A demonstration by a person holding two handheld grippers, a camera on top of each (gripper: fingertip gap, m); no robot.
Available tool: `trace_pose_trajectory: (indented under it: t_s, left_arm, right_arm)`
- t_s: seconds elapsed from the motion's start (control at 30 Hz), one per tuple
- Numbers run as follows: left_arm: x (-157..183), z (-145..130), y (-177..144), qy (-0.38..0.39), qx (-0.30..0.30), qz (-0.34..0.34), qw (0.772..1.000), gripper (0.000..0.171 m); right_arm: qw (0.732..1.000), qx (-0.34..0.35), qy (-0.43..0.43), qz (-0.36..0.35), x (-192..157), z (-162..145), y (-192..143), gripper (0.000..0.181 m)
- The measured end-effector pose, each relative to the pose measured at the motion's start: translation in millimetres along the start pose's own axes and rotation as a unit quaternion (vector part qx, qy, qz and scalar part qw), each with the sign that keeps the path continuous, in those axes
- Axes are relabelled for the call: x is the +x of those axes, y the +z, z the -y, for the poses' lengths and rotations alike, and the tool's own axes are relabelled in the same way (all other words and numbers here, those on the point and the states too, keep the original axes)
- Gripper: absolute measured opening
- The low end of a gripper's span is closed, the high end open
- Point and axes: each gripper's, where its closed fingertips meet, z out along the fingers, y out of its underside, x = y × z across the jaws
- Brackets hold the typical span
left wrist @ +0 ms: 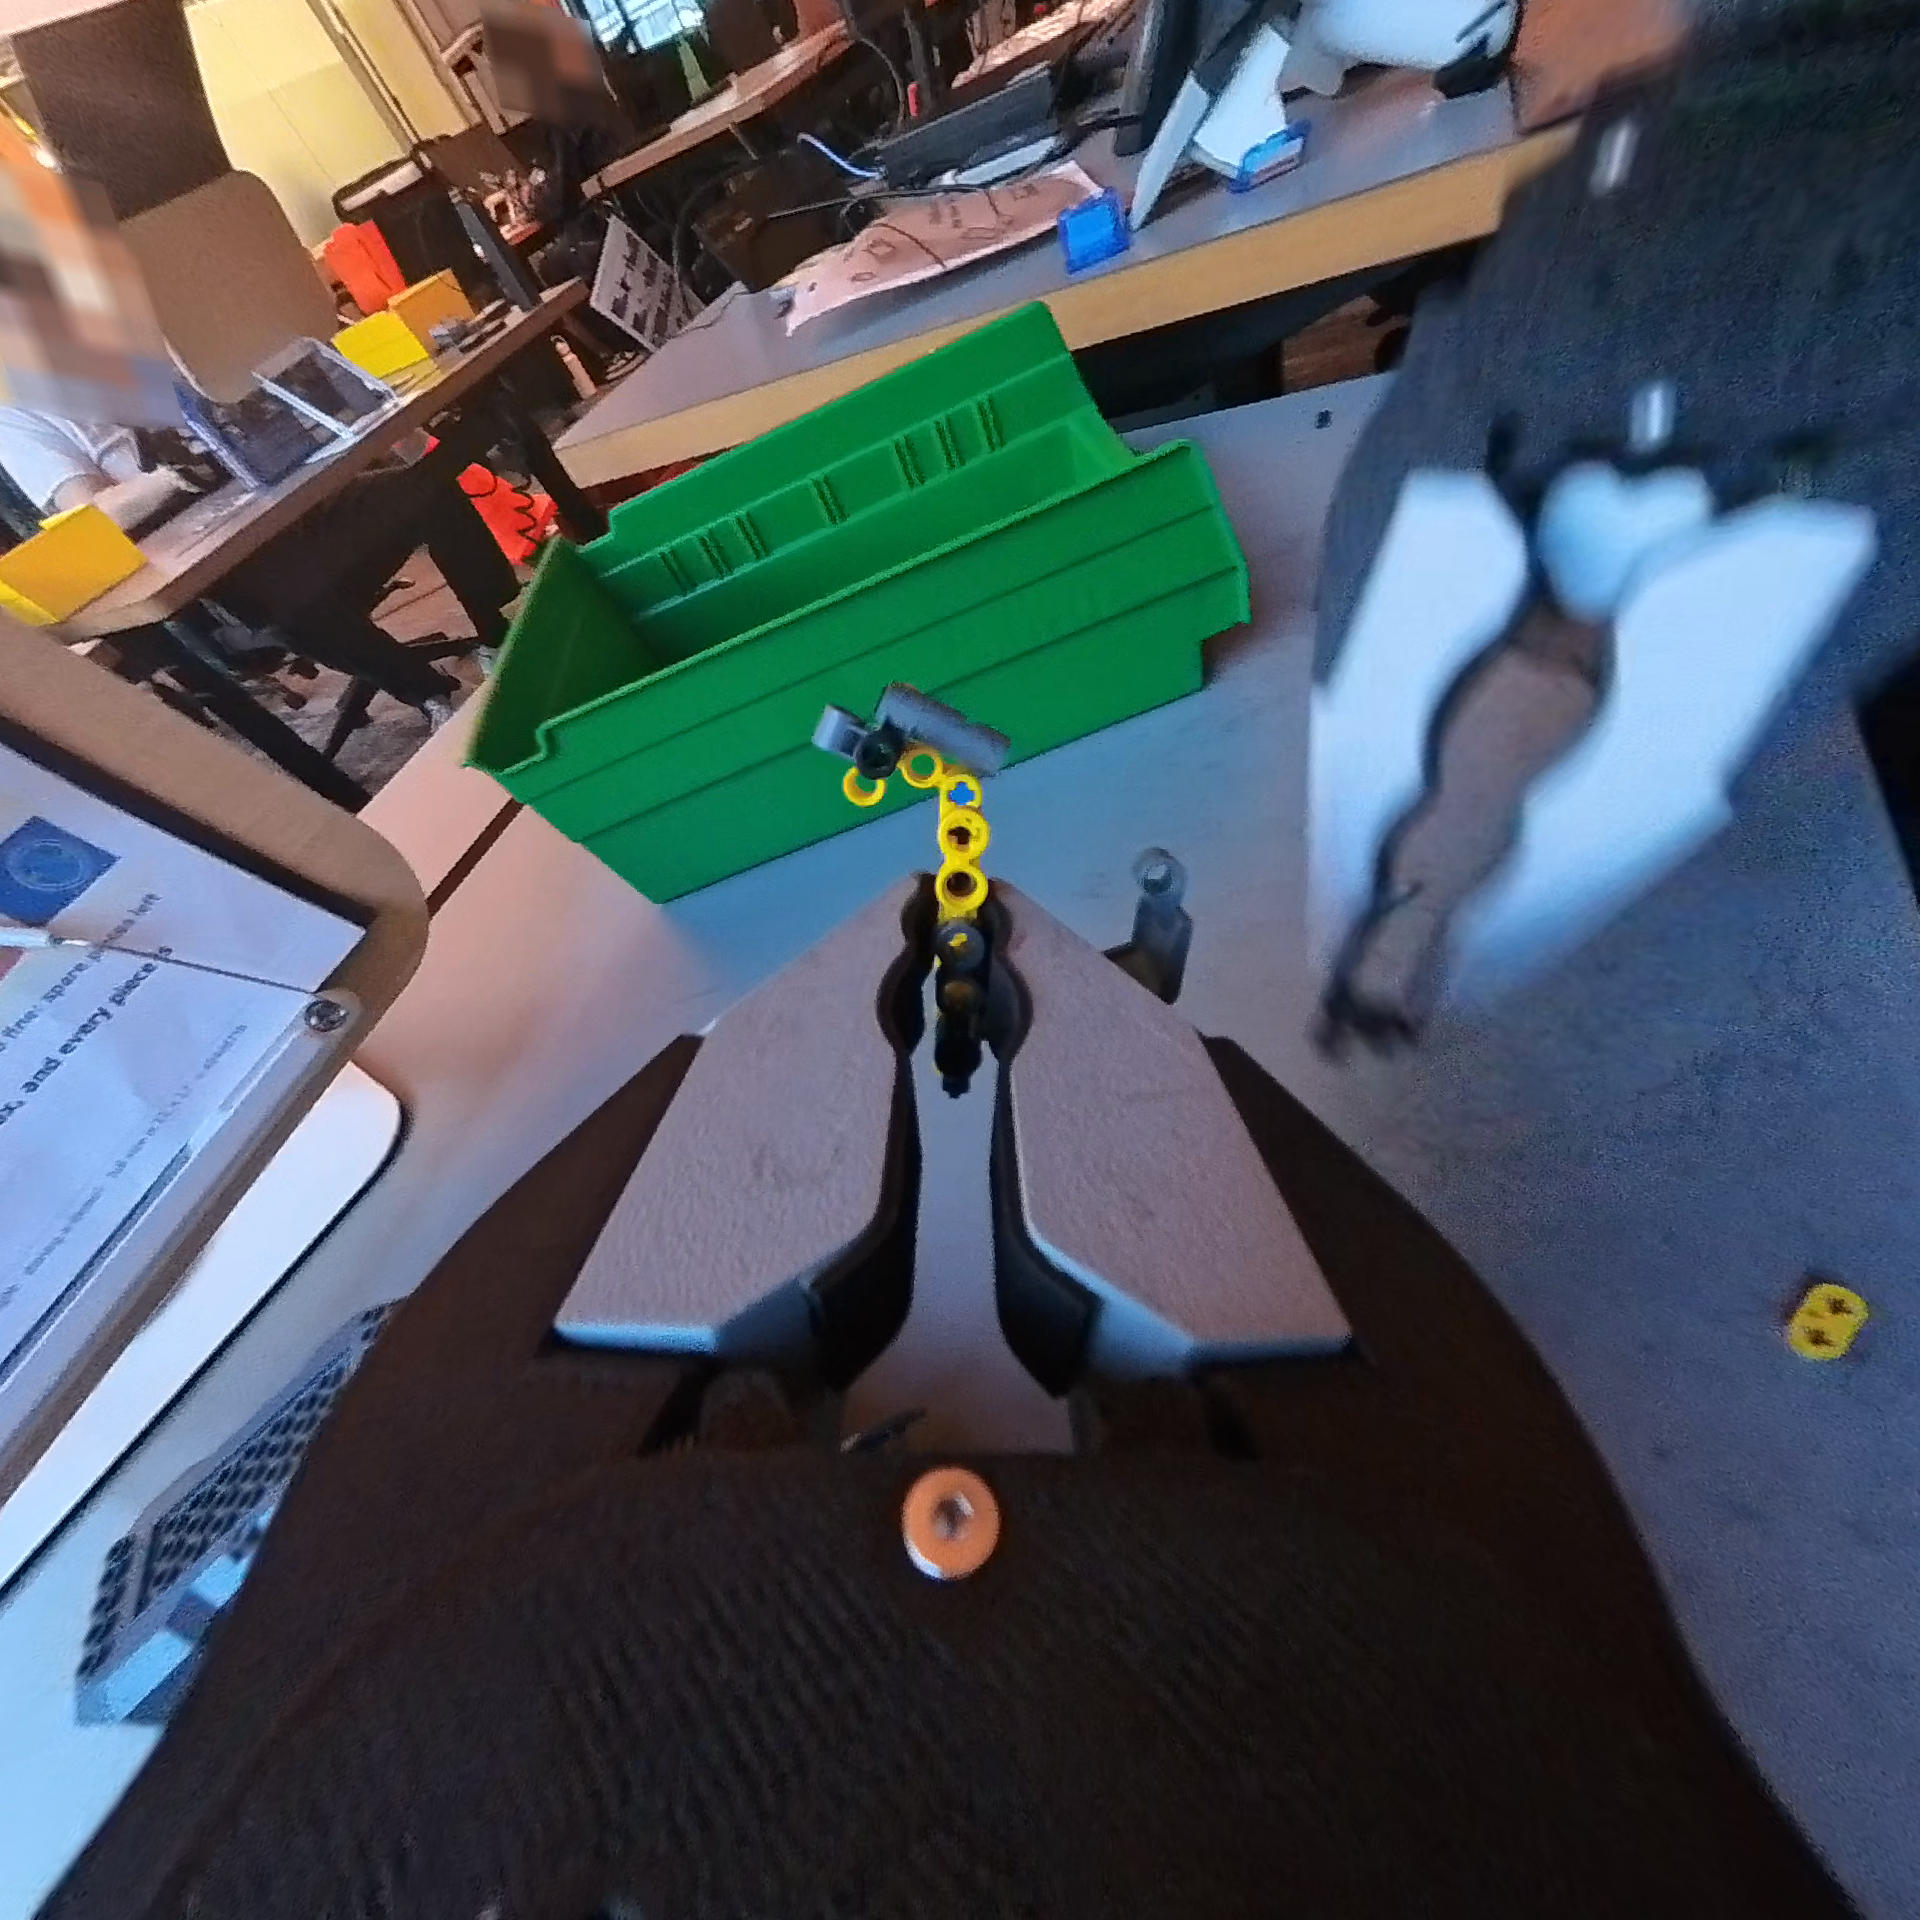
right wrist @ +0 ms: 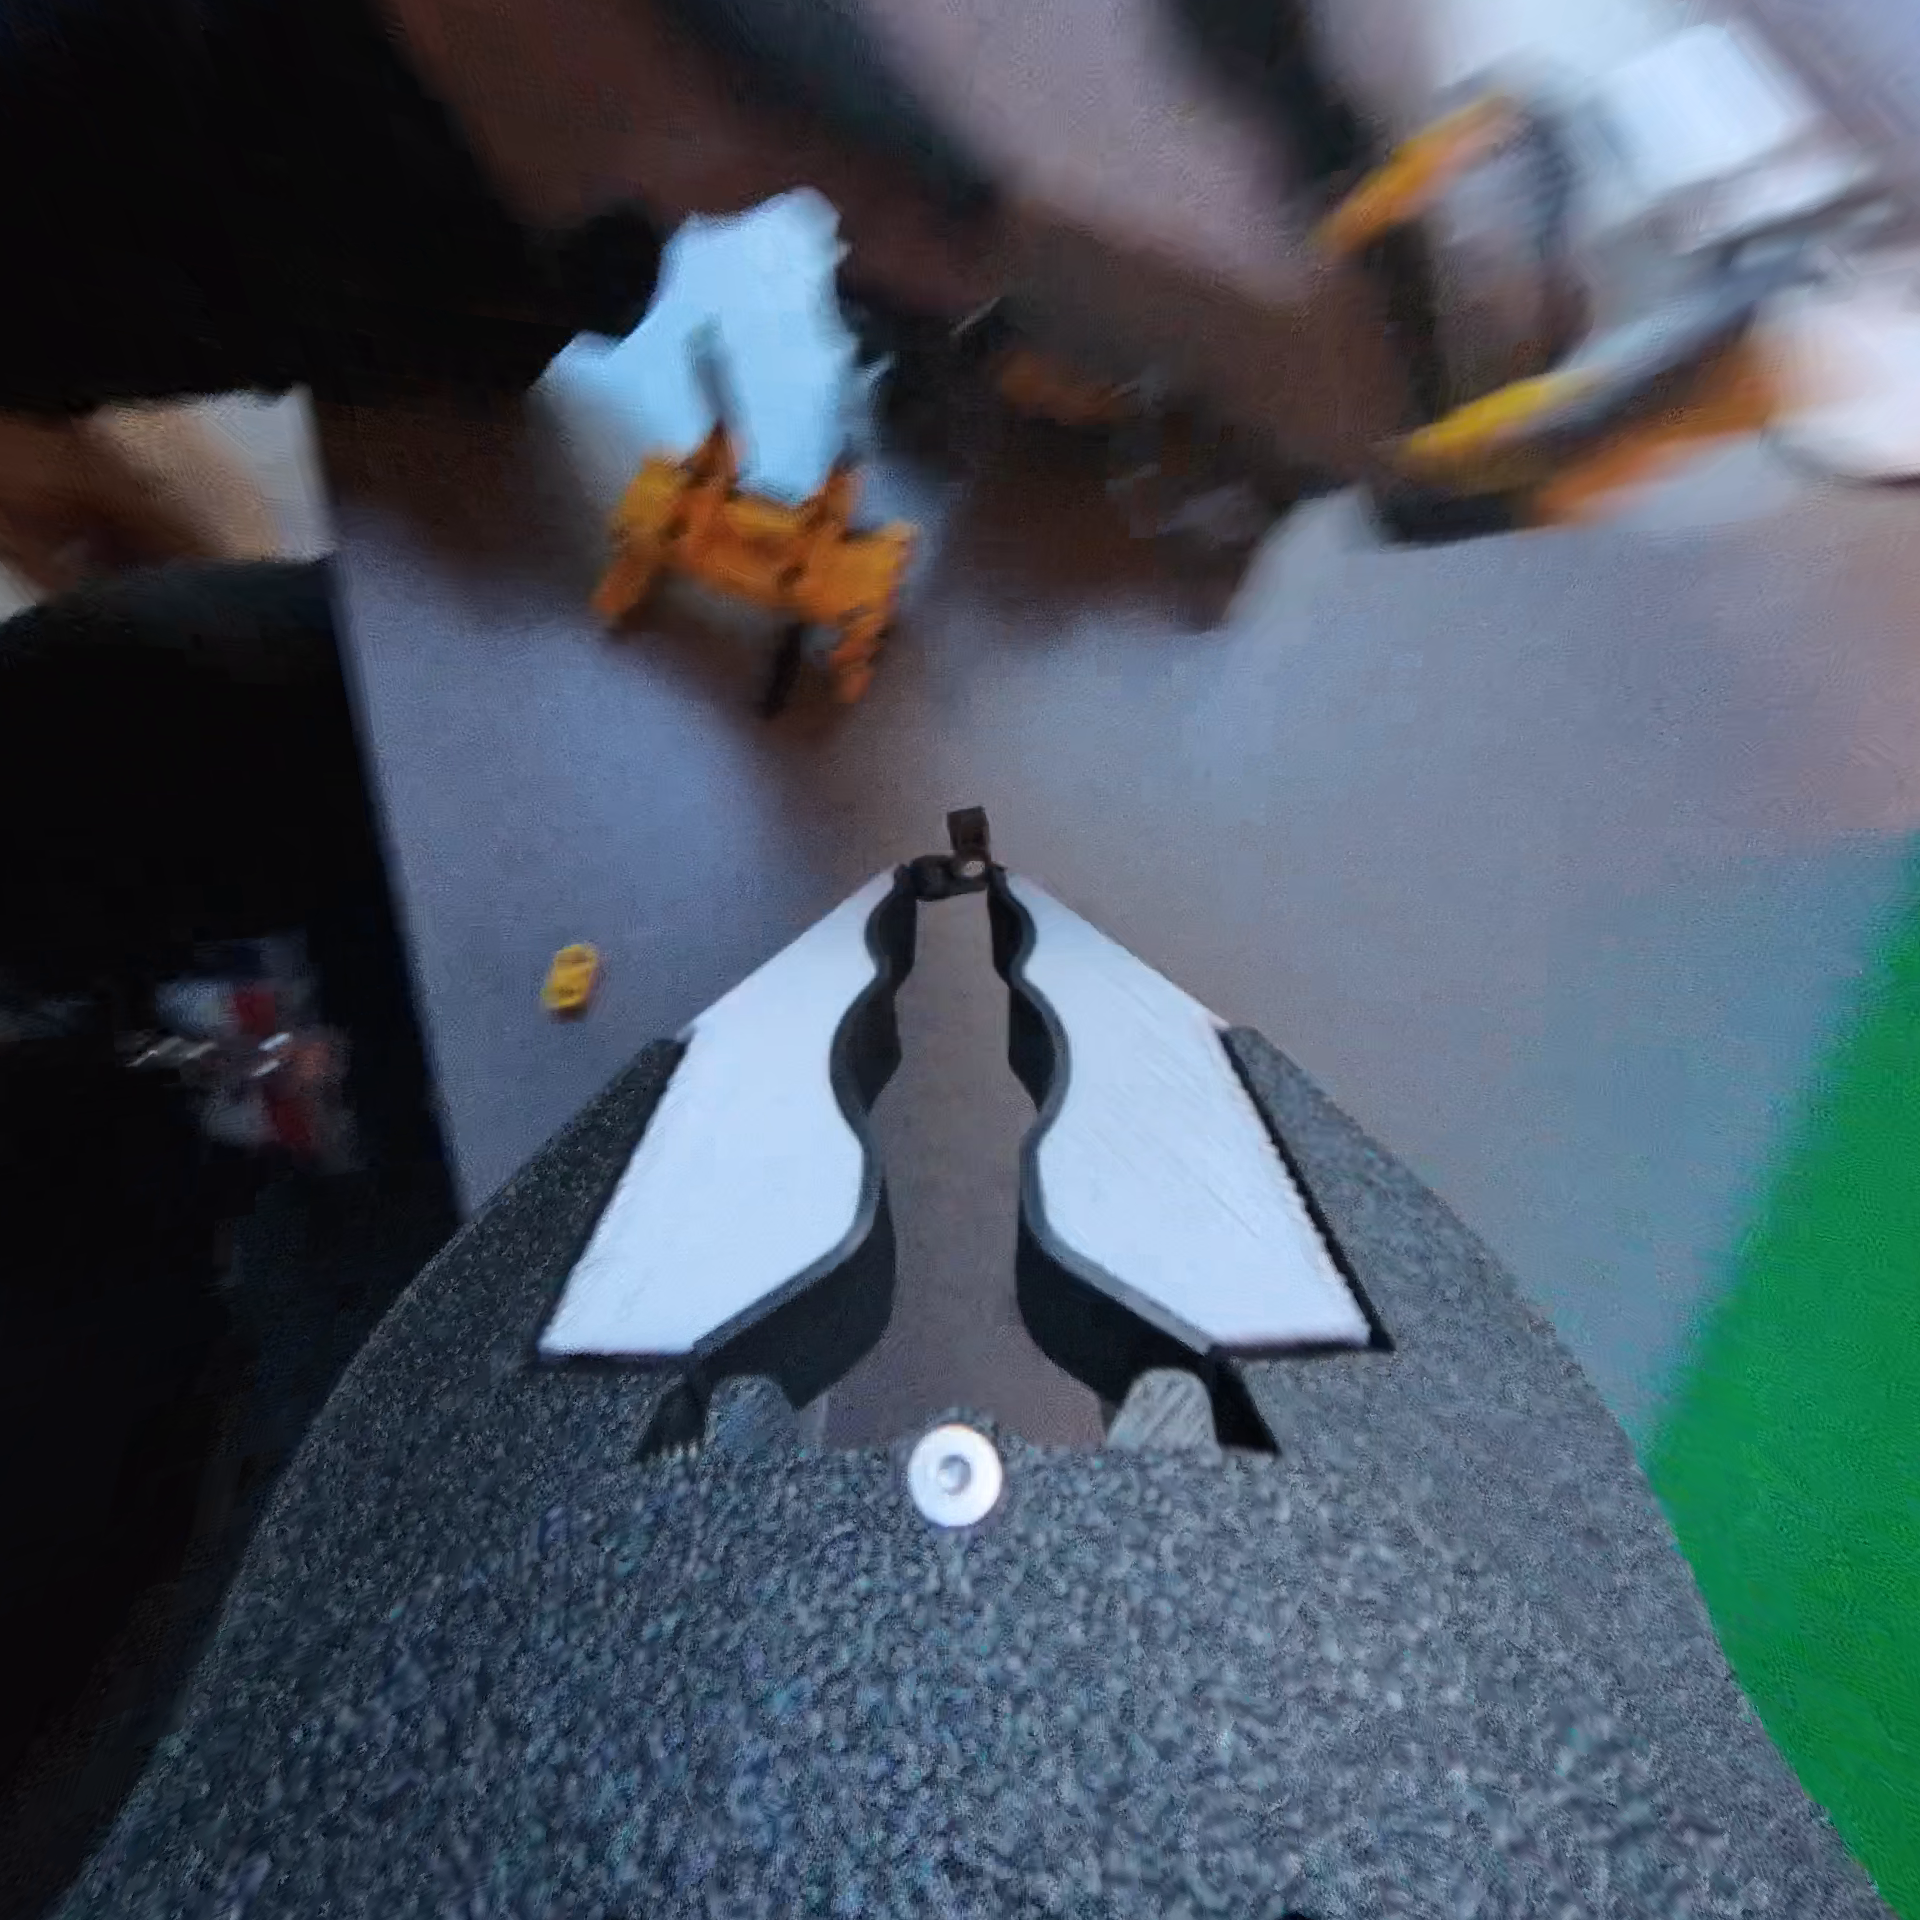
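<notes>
Yellow beam assembly (left wrist: 958, 831) being pinched in left gripper (left wrist: 954, 940), green bin (left wrist: 831, 582) just beyond; small black connector (right wrist: 954, 868) being pinched at right gripper (right wrist: 951, 883) tips above desk (right wrist: 1247, 779); keeping both grips firm.

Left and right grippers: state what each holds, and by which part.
Left gripper clamps the yellow beam assembly by its lower end; right gripper pinches a small dark connector at its fingertips.

- Left gripper (left wrist: 958, 914) clamped on a yellow perforated plastic beam (left wrist: 961, 844) topped with grey pieces.
- Behind it, an open green plastic bin (left wrist: 862, 623) on the grey table (left wrist: 1558, 1195).
- Right gripper (left wrist: 1538, 665) blurred, at right.
</notes>
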Motion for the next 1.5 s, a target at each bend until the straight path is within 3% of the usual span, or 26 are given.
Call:
trace_pose_trajectory:
  t_s: [0.03, 0.1, 0.17, 0.23, 0.3, 0.4, 0.5, 0.53, 0.63, 0.77, 0.9, 1.07, 1.13, 1.2, 1.27, 1.33, 1.4, 1.43, 1.5]
  left_arm:
    - [-5, 0, -1, -0.006, -0.001, 0.011, 1.0, 0.004]
    - [-17, -2, -4, -0.028, -0.002, 0.038, 0.999, 0.004]
    - [-28, -1, -7, -0.048, 0.006, 0.059, 0.997, 0.004]
    - [-35, 0, -11, -0.059, 0.011, 0.074, 0.995, 0.004]
    - [-41, 2, -15, -0.064, 0.017, 0.083, 0.994, 0.004]
    - [-49, 2, -19, -0.072, 0.022, 0.095, 0.993, 0.004]
    - [-50, 2, -20, -0.08, 0.026, 0.093, 0.992, 0.004]
    - [-49, 2, -20, -0.082, 0.027, 0.091, 0.992, 0.004]
    - [-43, 1, -16, -0.075, 0.021, 0.081, 0.994, 0.004]
    - [-37, 1, -12, -0.055, 0.012, 0.078, 0.995, 0.004]
    - [-36, -2, -10, -0.056, 0.008, 0.075, 0.996, 0.004]
    - [-36, -1, -11, -0.054, 0.01, 0.074, 0.996, 0.004]
    - [-35, 1, -11, -0.052, 0.015, 0.068, 0.996, 0.004]
    - [-31, 2, -11, -0.045, 0.018, 0.059, 0.997, 0.004]
    - [-26, 4, -10, -0.039, 0.019, 0.047, 0.998, 0.004]
    - [-17, 7, -8, -0.042, 0.028, 0.024, 0.998, 0.004]
    - [-10, 11, -8, -0.049, 0.042, 0.0, 0.998, 0.004]
    - [-8, 12, -8, -0.051, 0.046, -0.008, 0.998, 0.004]
    - [-7, 13, -8, -0.052, 0.051, -0.014, 0.997, 0.004]
  right_arm:
    - [0.998, 0.019, 0.004, -0.063, 29, 11, -23, 0.011]
    - [0.972, 0.042, 0.03, -0.227, 107, 20, -89, 0.011]
    - [0.942, 0.021, 0.071, -0.328, 170, 4, -144, 0.014]
    - [0.928, -0.059, 0.131, -0.345, 205, -35, -161, 0.045]
    - [0.93, -0.073, 0.147, -0.328, 208, -48, -157, 0.045]
    - [0.937, -0.043, 0.142, -0.315, 186, -41, -152, 0.041]
    - [0.958, -0.019, 0.118, -0.262, 140, -28, -130, 0.037]
    - [0.968, -0.008, 0.124, -0.216, 117, -24, -116, 0.038]
    - [0.988, 0.04, 0.148, 0.009, 9, -4, -60, 0.035]
    - [0.994, -0.019, 0.077, 0.071, -67, -26, -4, 0.03]
    - [0.991, -0.048, 0.076, 0.103, -90, -36, 20, 0.032]
    - [0.992, -0.063, 0.049, 0.096, -90, -35, 28, 0.005]
    - [0.995, -0.057, 0.047, 0.07, -76, -31, 23, 0.005]
    - [0.999, -0.014, 0.043, 0.007, -41, -12, 1, 0.005]
    - [0.993, 0.035, 0.031, -0.109, 21, 12, -42, 0.004]
    - [0.968, 0.063, 0.025, -0.241, 98, 25, -98, 0.004]
    - [0.942, 0.035, 0.072, -0.327, 169, 7, -139, 0.005]
    - [0.938, 0.003, 0.097, -0.331, 192, -8, -145, 0.011]
    - [0.937, -0.045, 0.134, -0.321, 216, -31, -140, 0.041]
